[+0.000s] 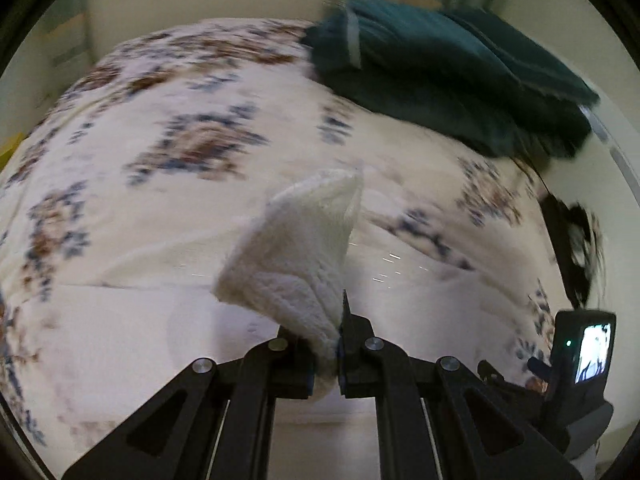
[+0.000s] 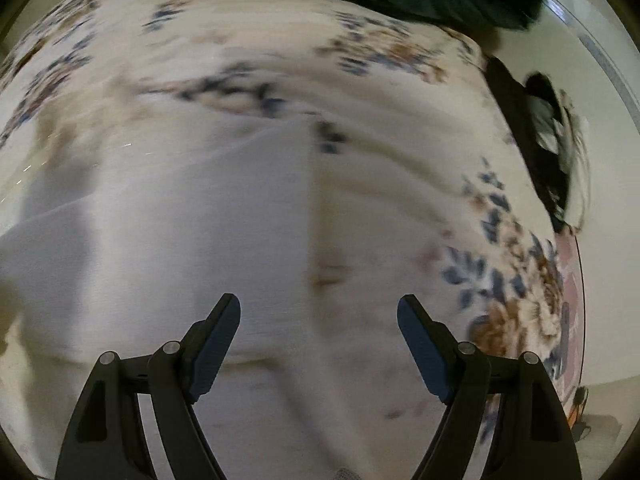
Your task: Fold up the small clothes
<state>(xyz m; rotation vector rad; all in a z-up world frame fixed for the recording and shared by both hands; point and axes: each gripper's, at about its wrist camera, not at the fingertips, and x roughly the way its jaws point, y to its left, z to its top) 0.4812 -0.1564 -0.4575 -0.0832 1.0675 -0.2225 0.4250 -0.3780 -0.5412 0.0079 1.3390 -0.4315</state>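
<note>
White fleecy cloth [image 1: 296,248], a small thick piece with a nubbly, towel-like pile, is pinched between the closed fingers [image 1: 352,344] of the left gripper [image 1: 325,354]. Its lower end is squeezed thin between the pads, and the rest stands up and forward from them as a folded, roughly triangular flap, lifted clear of the bed below. The folded edge at its top looks smoother and paler than the pile.

In the right wrist view, the right gripper [image 2: 319,340] has its fingers [image 2: 216,336] spread wide with nothing between them. Under them lies a smooth white garment [image 2: 180,240], spread flat on the bed with a straight edge running down the middle of the view; whether the fingertips touch it I cannot tell, as the picture is blurred.

Both lie over a bed with a cream floral bedspread [image 1: 140,140] patterned in blue and brown. A dark green folded blanket [image 1: 448,72] sits at the far side of the bed. Past the bed's right edge, a dark black-and-white object [image 1: 576,248] is too blurred to make out. A small lit screen [image 1: 594,352] shows at the lower right of the left wrist view.
</note>
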